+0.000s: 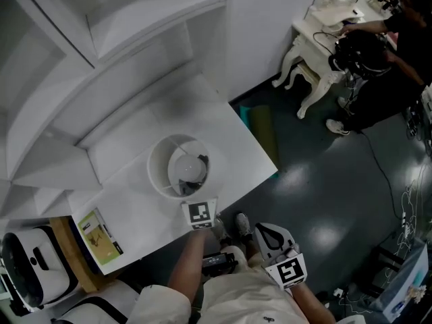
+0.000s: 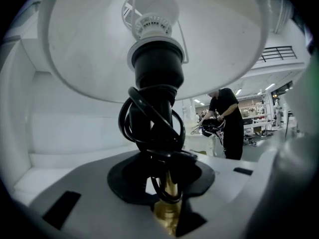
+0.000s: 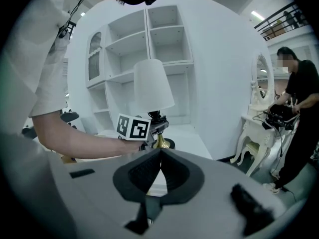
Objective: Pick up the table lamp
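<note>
The table lamp point(image 1: 181, 167) has a white shade, seen from above near the front edge of the white table point(image 1: 128, 147). In the left gripper view its brass stem point(image 2: 167, 212) sits pinched between the jaws of my left gripper point(image 2: 167, 203). A black cord point(image 2: 149, 128) is wound round the stem under the black socket. The right gripper view shows the lamp point(image 3: 152, 86) upright with my left gripper point(image 3: 153, 129) on its stem. I cannot tell whether the base touches the tabletop. My right gripper point(image 3: 160, 156) is shut on nothing, off the table to the lamp's right point(image 1: 278, 247).
White shelving point(image 3: 164, 49) rises behind the table. A booklet point(image 1: 100, 235) lies at the table's left end, with a white device point(image 1: 27, 265) beyond it. A person in black point(image 1: 378, 59) stands at a white dressing table point(image 1: 314, 39) across the dark floor.
</note>
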Tool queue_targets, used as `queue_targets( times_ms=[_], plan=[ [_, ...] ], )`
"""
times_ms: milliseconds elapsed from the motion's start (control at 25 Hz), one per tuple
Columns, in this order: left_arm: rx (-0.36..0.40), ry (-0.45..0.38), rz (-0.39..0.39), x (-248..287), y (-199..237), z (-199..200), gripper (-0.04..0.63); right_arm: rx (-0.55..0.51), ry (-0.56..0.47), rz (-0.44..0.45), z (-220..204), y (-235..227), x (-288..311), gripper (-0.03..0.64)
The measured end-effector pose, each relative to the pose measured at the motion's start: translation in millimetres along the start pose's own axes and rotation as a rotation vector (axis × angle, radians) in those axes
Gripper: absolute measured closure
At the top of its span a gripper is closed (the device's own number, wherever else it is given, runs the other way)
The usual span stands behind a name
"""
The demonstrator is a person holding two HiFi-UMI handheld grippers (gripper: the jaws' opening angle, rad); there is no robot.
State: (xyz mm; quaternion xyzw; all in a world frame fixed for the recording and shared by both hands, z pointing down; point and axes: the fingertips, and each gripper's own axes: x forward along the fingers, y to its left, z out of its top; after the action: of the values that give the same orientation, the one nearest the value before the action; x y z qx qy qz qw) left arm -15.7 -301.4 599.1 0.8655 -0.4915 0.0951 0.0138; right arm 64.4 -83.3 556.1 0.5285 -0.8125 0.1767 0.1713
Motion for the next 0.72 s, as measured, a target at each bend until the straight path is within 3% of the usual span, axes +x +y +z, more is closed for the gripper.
queue_targets(
  times_ms=[720],
  plan=[
    [-0.047, 0.014, -0.074, -63, -8, 76, 0.479, -0.072, -0.112, 0.049, 44, -8, -13, 0.604]
  ],
)
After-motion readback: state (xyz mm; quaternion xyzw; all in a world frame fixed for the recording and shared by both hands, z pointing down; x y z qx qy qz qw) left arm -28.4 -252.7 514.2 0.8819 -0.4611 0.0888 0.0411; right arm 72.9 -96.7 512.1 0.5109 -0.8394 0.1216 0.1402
